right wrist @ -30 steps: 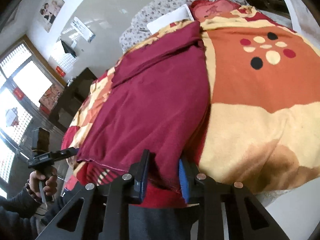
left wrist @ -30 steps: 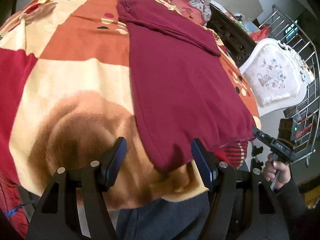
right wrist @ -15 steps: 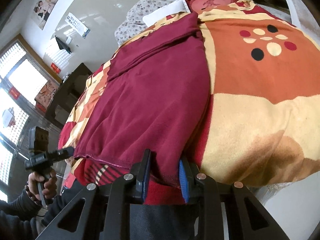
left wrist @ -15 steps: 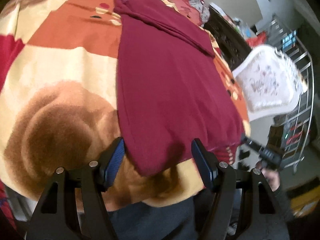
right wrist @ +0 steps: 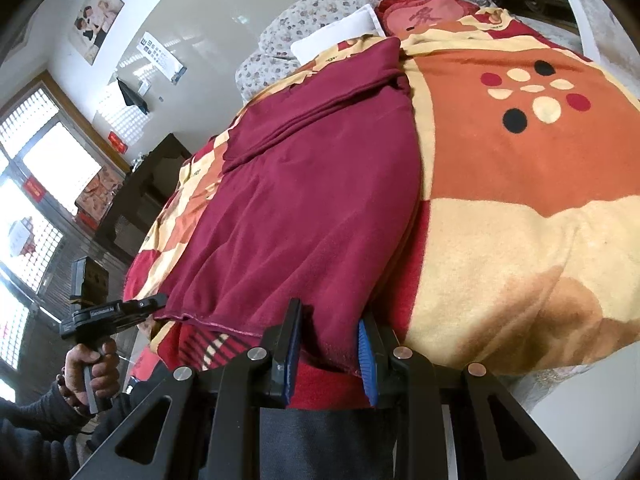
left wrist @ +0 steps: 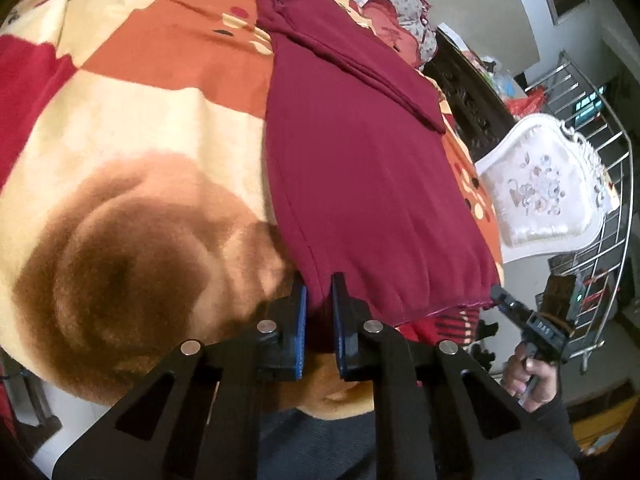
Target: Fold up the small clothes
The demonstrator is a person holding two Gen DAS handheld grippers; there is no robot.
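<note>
A dark red garment [left wrist: 360, 180] lies flat and lengthwise on the patterned blanket [left wrist: 140, 140], with a sleeve folded across its far end. My left gripper [left wrist: 320, 292] is shut on the near left corner of its hem, and cloth fills the narrow gap between the blue pads. In the right wrist view the same garment [right wrist: 312, 208] runs away from me. My right gripper [right wrist: 328, 320] is shut on the near right corner, where a thick bunch of cloth sits between its pads. Each gripper also shows in the other's view, the right gripper [left wrist: 520, 316] and the left gripper [right wrist: 156, 304], both at the hem.
The blanket [right wrist: 520, 160] covers a bed with a white pillow [right wrist: 336, 36] and a floral quilt at its head. A white upholstered chair [left wrist: 540, 188] and a metal rack [left wrist: 600, 240] stand to the right of the bed. A dark cabinet [right wrist: 144, 192] and windows are to the left.
My left gripper moved in over the garment's near left corner and its wide-open jaws closed on the hem. The right gripper kept its hold and stayed still.
</note>
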